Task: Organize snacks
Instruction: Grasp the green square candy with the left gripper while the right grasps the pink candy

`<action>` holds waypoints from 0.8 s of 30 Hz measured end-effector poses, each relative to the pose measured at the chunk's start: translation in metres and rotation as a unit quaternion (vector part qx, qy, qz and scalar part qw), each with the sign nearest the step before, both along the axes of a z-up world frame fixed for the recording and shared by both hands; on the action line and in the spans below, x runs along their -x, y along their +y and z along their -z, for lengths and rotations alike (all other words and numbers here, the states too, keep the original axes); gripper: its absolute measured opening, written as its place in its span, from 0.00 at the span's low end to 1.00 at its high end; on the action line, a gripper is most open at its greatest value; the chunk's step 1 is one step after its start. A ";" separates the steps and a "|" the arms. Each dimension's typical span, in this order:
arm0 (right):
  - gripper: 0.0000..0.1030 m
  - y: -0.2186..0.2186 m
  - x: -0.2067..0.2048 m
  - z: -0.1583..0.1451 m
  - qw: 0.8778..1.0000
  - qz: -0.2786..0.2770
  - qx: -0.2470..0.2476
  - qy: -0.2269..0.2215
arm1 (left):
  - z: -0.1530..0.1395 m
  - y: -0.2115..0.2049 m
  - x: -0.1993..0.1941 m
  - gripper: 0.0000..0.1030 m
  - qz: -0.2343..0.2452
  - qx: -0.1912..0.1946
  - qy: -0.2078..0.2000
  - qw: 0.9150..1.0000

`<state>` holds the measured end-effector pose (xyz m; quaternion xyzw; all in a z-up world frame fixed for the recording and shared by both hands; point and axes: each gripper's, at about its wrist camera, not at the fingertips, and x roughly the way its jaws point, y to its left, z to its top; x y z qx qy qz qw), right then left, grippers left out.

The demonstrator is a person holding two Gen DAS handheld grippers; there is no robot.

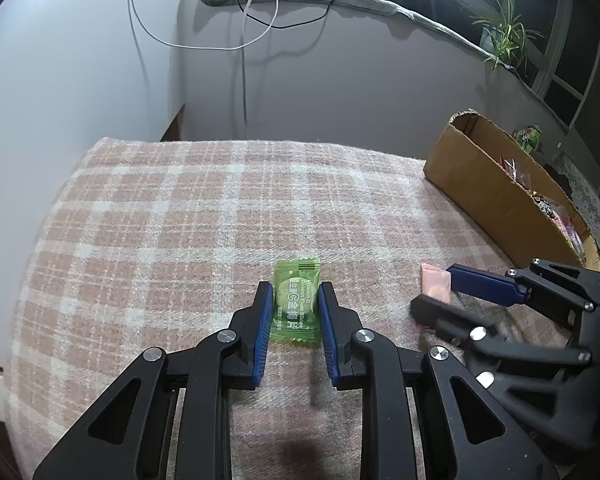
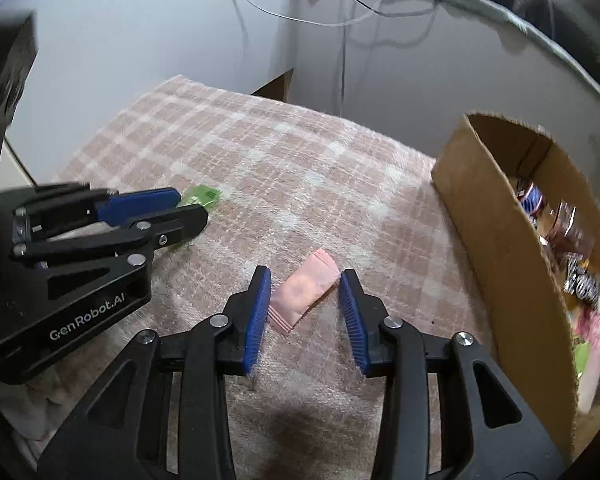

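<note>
A green candy packet lies on the pink plaid cloth, and my left gripper is shut on it, one blue pad against each long side. From the right wrist view the same green packet pokes out beyond the left gripper. A small pink packet lies slantwise on the cloth between the pads of my right gripper, which is open, with a thin gap at each pad. In the left wrist view the right gripper straddles the pink packet.
A brown cardboard box holding several wrapped snacks stands at the right edge of the cloth, close to the right gripper. It is also in the left wrist view. A grey wall with hanging cables rises behind, and a potted plant sits on the sill.
</note>
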<state>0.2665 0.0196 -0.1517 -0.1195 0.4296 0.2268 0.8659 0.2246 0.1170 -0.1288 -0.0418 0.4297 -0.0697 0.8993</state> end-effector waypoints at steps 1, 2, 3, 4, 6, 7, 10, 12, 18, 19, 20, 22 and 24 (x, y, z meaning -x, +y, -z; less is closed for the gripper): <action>0.36 -0.002 -0.001 0.000 1.000 -0.004 -0.003 0.002 | 0.000 0.001 0.000 0.21 0.000 -0.001 0.000 1.000; 0.36 -0.003 -0.002 0.000 1.000 -0.008 -0.005 0.003 | 0.000 0.001 0.000 0.21 0.000 0.000 0.000 1.000; 0.34 -0.005 -0.003 0.000 1.000 -0.011 -0.008 0.005 | 0.000 0.001 0.000 0.21 0.000 0.001 0.001 1.000; 0.31 -0.007 -0.003 0.000 1.000 -0.011 -0.010 0.004 | 0.001 0.002 0.001 0.21 -0.001 0.002 0.001 1.000; 0.20 -0.009 -0.005 -0.001 1.000 -0.017 -0.011 0.005 | 0.001 0.002 0.000 0.21 -0.001 -0.001 0.001 1.000; 0.18 -0.008 -0.004 -0.001 1.000 -0.019 -0.011 0.005 | 0.001 0.001 0.000 0.21 -0.001 -0.004 0.001 1.000; 0.14 -0.006 0.000 0.000 1.000 -0.026 -0.007 0.001 | 0.000 -0.005 -0.002 0.21 -0.001 -0.011 -0.001 1.000; 0.12 -0.006 0.002 0.000 0.999 -0.031 -0.008 -0.001 | 0.000 -0.006 -0.003 0.21 0.002 -0.010 -0.001 1.000; 0.11 -0.008 0.001 0.000 0.999 -0.031 -0.014 0.002 | 0.000 -0.004 -0.004 0.27 0.001 0.004 -0.001 1.000; 0.11 -0.008 0.001 0.000 0.999 -0.031 -0.014 0.003 | 0.000 -0.004 -0.004 0.27 0.001 0.001 -0.001 1.000; 0.11 -0.008 0.001 0.000 0.999 -0.031 -0.014 0.003 | 0.000 -0.006 -0.004 0.29 0.001 -0.001 -0.002 1.000; 0.11 -0.009 0.001 -0.001 0.999 -0.030 -0.014 0.002 | 0.000 -0.011 -0.006 0.37 0.008 -0.004 -0.001 1.000; 0.09 -0.009 0.001 -0.002 0.999 -0.030 -0.016 0.001 | 0.001 -0.016 -0.008 0.37 0.011 -0.018 -0.003 1.000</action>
